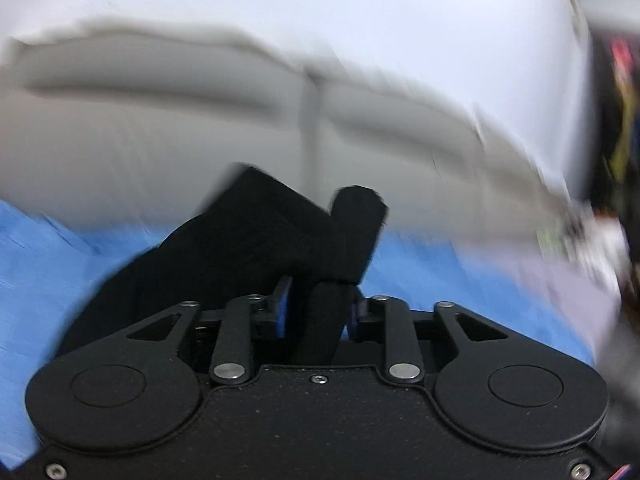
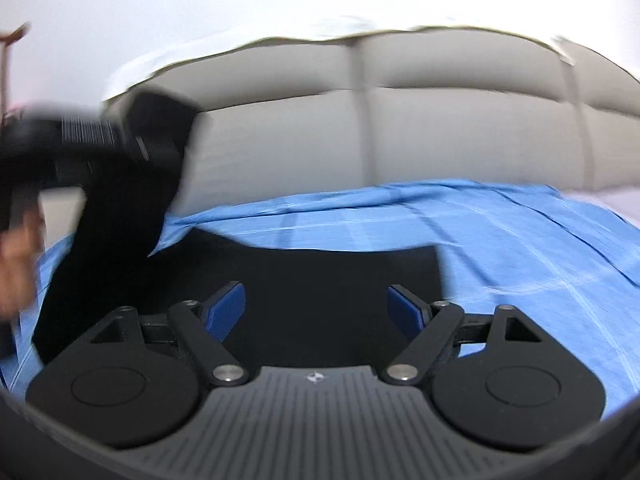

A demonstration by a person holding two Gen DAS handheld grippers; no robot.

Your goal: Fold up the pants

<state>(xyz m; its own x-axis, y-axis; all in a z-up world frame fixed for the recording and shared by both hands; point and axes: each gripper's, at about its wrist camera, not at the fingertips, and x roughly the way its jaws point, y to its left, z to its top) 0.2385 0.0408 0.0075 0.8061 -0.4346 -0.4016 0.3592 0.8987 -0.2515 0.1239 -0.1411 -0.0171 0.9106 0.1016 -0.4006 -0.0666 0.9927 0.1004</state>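
Note:
The black pants lie on a blue sheet. My left gripper is shut on a bunched fold of the pants and holds it lifted above the sheet. In the right wrist view the left gripper shows at the left, raised, with black cloth hanging from it. My right gripper is open, its blue pads spread over the flat part of the pants, holding nothing.
A grey padded headboard stands behind the blue sheet, with a white wall above it. Dark blurred objects stand at the far right of the left wrist view. A hand shows at the left edge.

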